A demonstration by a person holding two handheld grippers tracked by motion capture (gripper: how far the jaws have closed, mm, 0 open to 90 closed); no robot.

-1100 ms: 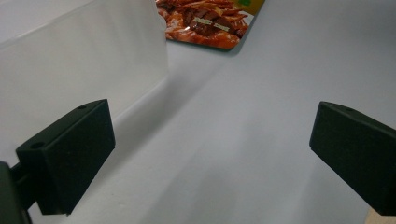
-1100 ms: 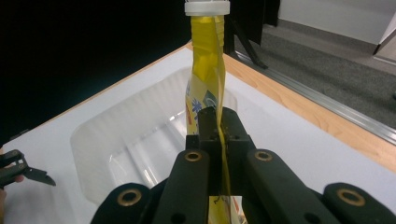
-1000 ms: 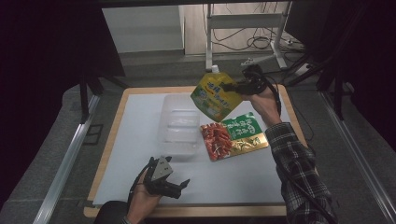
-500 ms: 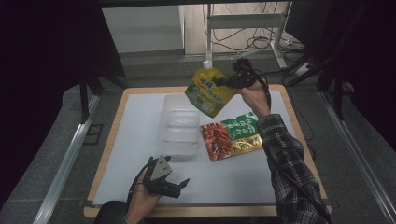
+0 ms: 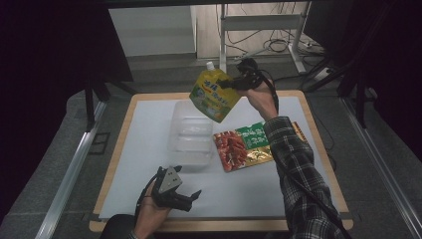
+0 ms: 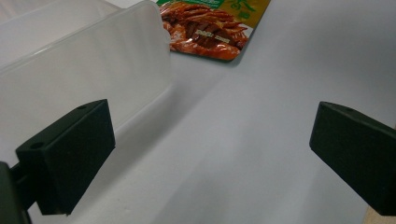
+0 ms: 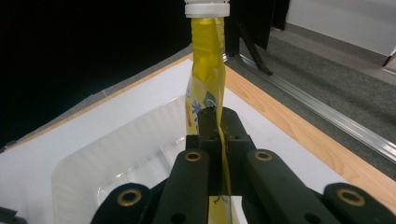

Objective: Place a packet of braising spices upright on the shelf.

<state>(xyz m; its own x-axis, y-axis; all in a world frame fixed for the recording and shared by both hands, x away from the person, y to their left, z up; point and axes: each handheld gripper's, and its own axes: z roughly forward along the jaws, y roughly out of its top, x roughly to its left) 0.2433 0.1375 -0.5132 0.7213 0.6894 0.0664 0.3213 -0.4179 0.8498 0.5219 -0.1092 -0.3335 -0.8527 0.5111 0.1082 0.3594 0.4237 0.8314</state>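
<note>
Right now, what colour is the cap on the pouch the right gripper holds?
White. The cap tops the yellow spout pouch; clearest in the right gripper view.

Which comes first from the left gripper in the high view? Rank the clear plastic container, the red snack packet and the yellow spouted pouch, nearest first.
1. Clear plastic container, on the mat just beyond the left gripper.
2. Red snack packet, flat, to the container's right.
3. Yellow spouted pouch, held aloft over the container's far end.
</note>
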